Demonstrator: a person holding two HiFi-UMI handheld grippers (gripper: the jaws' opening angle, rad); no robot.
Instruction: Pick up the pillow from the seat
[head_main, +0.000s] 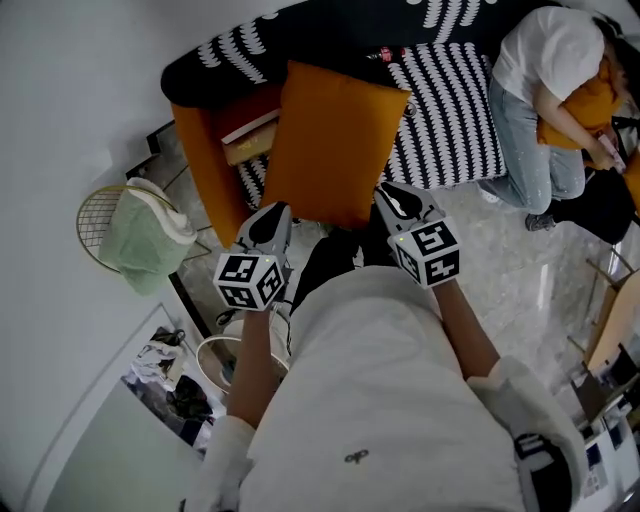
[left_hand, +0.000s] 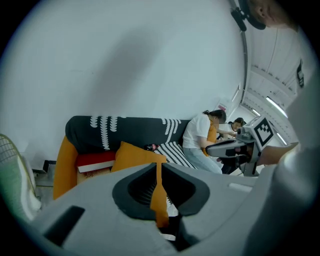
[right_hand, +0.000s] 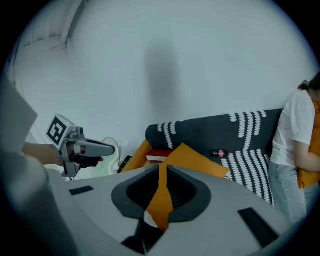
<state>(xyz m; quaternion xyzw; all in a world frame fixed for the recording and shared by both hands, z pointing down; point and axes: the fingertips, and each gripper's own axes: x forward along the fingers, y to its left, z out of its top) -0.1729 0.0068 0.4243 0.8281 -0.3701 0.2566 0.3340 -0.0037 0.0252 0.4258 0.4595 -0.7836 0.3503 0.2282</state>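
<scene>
Looking down on a glossy, pale stone-like floor (head_main: 520, 290) and a plain white wall (head_main: 70, 90), facing a black sofa (head_main: 450, 110) patterned with white feathery stripes. Pinching the soft, square orange pillow (head_main: 330, 140) by its near left corner with the left gripper (head_main: 272, 218) and by its near right corner with the right gripper (head_main: 392, 200), both pairs of jaws clamping thin folds of its cloth. Holding it tilted above the sofa's front edge; hiding whether its far edge is touching the cushion. Cropping a seated person (head_main: 540, 90) at the right.
</scene>
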